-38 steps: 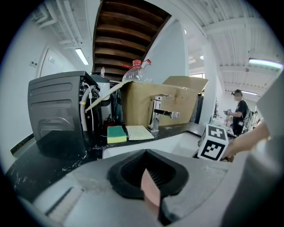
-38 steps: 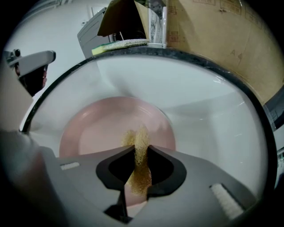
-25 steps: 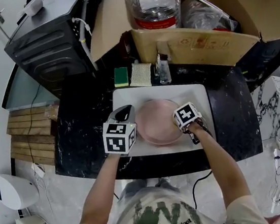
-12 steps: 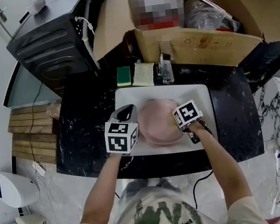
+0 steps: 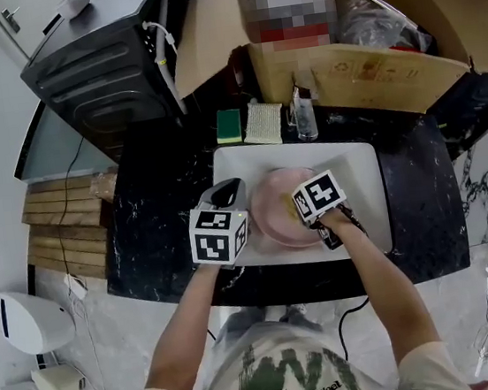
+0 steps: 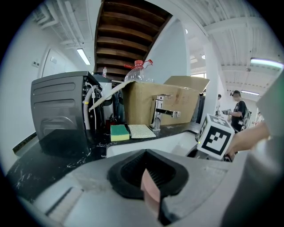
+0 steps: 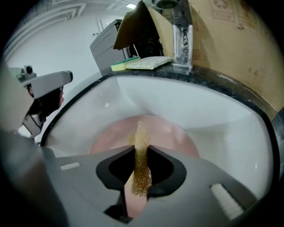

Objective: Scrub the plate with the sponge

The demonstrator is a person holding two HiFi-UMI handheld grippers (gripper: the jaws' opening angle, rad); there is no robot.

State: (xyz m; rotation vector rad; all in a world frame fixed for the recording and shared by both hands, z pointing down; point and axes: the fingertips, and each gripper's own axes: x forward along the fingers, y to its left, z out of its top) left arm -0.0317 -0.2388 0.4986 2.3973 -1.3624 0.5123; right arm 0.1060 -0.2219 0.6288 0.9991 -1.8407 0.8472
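Note:
A pink plate (image 5: 274, 205) lies in the white sink (image 5: 362, 174). My left gripper (image 5: 238, 201) is at the plate's left edge and is shut on the rim, which shows as a thin pink edge (image 6: 151, 191) between its jaws. My right gripper (image 5: 300, 213) hangs over the right half of the plate (image 7: 165, 133), shut on a thin golden-yellow sponge (image 7: 141, 162). The sponge's tip reaches down to the plate's surface. In the head view the marker cubes hide both pairs of jaws.
A green-and-yellow sponge (image 5: 230, 125), a pale scrub pad (image 5: 264, 122) and a faucet (image 5: 304, 106) sit on the black counter (image 5: 157, 210) behind the sink. An open cardboard box (image 5: 370, 66) with a bottle stands further back. A dark appliance (image 5: 102, 65) is at back left.
My right gripper has slid left over the plate with the sponge in it. The left gripper still holds the rim in the same place. The head view has shifted a little.

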